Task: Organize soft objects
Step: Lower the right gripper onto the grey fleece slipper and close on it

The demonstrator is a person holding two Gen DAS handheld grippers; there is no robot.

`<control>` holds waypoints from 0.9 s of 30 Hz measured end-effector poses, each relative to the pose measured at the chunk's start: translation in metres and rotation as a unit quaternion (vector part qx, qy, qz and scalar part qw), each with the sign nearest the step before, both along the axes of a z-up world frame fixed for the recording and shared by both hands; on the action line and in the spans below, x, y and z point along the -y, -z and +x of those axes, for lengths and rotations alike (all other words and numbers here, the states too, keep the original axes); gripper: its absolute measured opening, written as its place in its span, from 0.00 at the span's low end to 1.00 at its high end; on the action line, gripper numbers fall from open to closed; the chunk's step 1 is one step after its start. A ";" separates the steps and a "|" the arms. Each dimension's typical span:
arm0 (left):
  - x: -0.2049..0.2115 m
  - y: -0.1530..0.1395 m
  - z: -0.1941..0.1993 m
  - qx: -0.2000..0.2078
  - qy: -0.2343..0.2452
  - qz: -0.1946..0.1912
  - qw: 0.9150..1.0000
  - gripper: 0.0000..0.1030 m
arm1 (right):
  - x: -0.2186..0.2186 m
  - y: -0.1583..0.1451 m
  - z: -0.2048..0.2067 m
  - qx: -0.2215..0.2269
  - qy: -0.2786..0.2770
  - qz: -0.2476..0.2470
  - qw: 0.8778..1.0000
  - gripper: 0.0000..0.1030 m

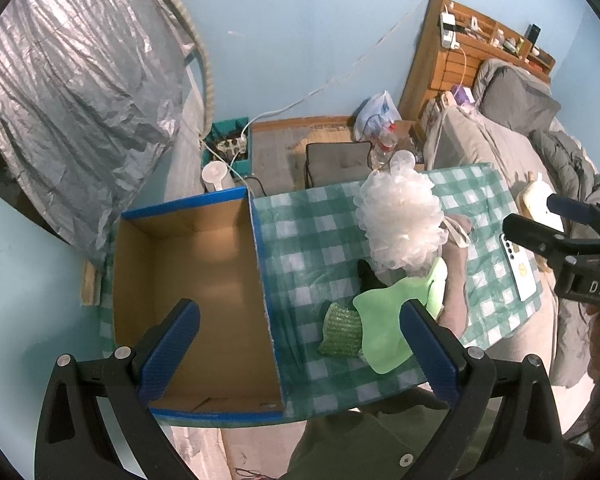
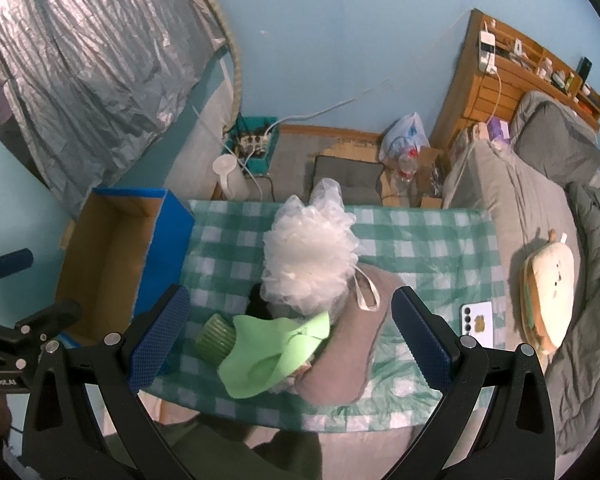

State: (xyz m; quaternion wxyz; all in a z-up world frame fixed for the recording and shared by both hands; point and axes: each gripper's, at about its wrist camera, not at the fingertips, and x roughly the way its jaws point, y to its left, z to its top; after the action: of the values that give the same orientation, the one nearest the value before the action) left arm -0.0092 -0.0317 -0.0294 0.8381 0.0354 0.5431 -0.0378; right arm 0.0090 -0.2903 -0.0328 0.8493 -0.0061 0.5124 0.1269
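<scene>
A pile of soft things lies on the green checked cloth (image 1: 312,232) (image 2: 420,240): a white mesh bath puff (image 1: 400,224) (image 2: 310,260) on top, a light green cloth (image 1: 384,320) (image 2: 272,348), a green knitted sponge (image 1: 338,330) (image 2: 216,338), a grey-pink cushion (image 1: 454,280) (image 2: 346,356) and something black (image 1: 368,276) (image 2: 258,302) underneath. An empty blue-edged cardboard box (image 1: 196,292) (image 2: 108,264) stands left of the pile. My left gripper (image 1: 296,352) hangs open above the box's right wall. My right gripper (image 2: 288,340) is open above the pile, holding nothing.
A white phone (image 1: 520,272) (image 2: 478,322) lies on the cloth's right side. A cream plush toy (image 2: 548,288) rests on the grey bed (image 2: 540,208). Behind the table are a dark cushion (image 2: 348,174), bottles, a bag and a teal crate (image 2: 256,144). A person's green sleeve (image 2: 260,452) is below.
</scene>
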 end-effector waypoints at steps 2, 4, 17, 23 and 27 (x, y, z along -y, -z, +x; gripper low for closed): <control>0.000 0.001 0.006 -0.005 0.004 0.002 1.000 0.98 | 0.002 0.000 0.004 -0.005 0.004 -0.003 1.000 0.98; 0.001 0.005 0.008 -0.010 0.007 0.002 1.000 0.98 | 0.010 0.005 0.004 -0.012 0.010 -0.007 1.000 0.98; 0.015 0.035 0.033 -0.037 0.020 0.013 0.999 0.98 | 0.045 0.059 0.015 -0.062 0.051 -0.011 0.997 0.98; 0.027 0.056 0.040 -0.055 0.031 0.017 0.998 0.98 | 0.056 0.089 0.019 -0.092 0.060 -0.005 0.994 0.98; 0.037 0.071 0.044 -0.065 0.038 0.018 0.997 0.98 | 0.060 0.106 0.022 -0.106 0.065 -0.001 0.992 0.98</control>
State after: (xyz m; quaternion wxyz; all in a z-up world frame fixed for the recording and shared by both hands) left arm 0.0346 -0.0684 -0.1007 0.7983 0.0688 0.5950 -0.0624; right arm 0.0305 -0.3504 -0.1388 0.7966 0.0396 0.5990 0.0706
